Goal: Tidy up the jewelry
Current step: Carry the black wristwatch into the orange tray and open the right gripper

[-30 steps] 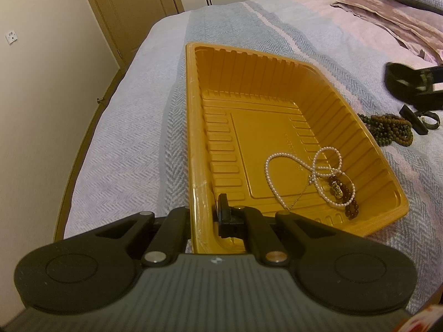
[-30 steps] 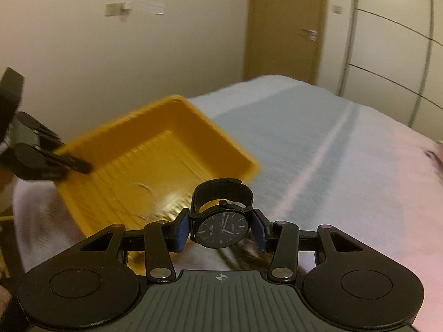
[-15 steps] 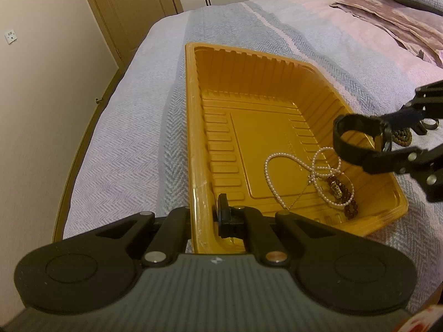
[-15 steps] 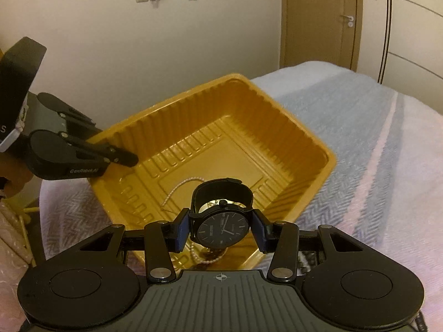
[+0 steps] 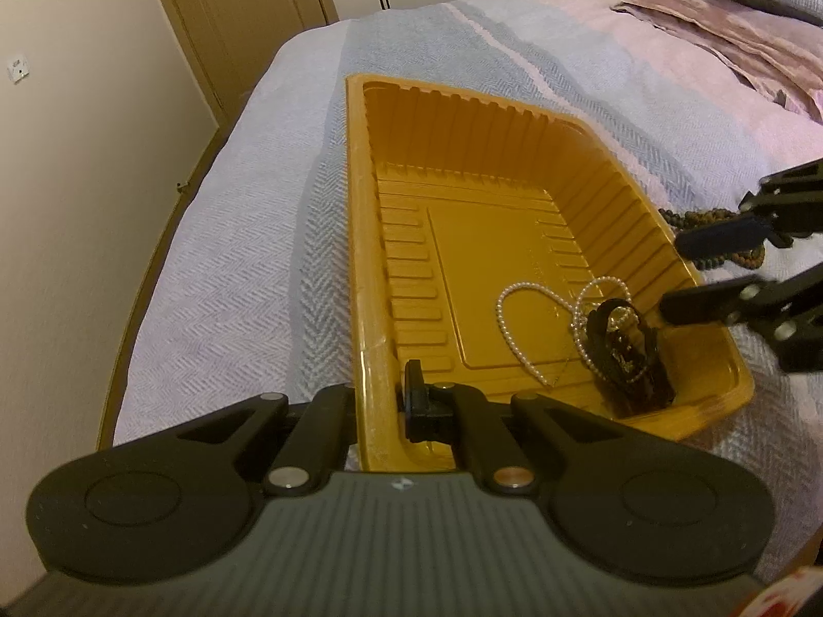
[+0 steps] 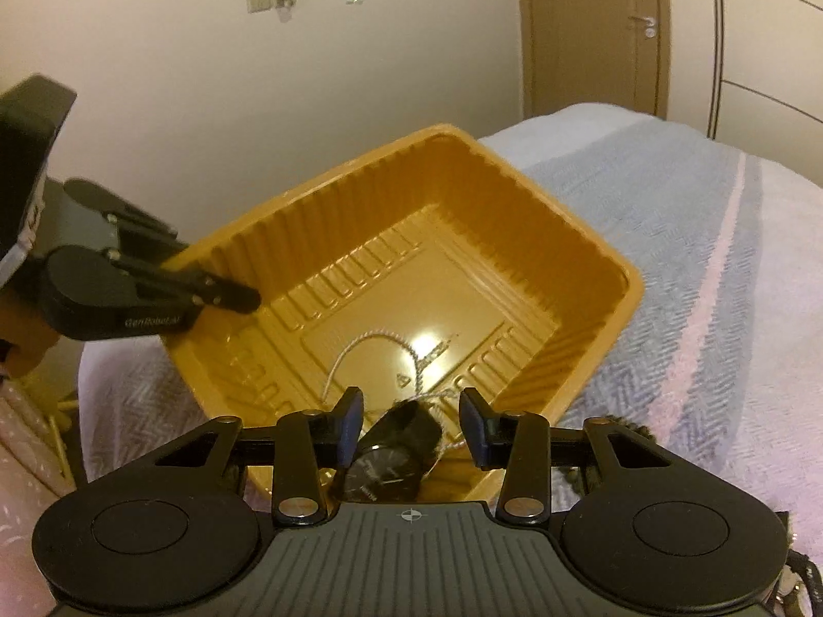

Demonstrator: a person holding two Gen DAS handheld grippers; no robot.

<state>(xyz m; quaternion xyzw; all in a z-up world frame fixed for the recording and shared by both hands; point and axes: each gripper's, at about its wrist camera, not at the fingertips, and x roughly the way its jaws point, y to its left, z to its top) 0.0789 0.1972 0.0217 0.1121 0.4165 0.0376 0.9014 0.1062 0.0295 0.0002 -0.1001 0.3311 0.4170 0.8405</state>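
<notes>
An orange plastic tray lies on the bed. My left gripper is shut on the tray's near rim. In the tray lie a white pearl necklace and a black watch on top of an amber bead bracelet. My right gripper is open just above the tray's right corner. In the right wrist view the right gripper has its jaws apart, and the watch lies loose below them in the tray. The left gripper shows on the tray's far rim.
A dark brown bead string lies on the bedspread right of the tray; it also shows in the right wrist view. Pink pillows lie at the far right. A wall and a door stand left of the bed.
My right gripper carried the watch over the tray, opened, and the watch dropped into the tray's near right corner. My left gripper has stayed on the rim.
</notes>
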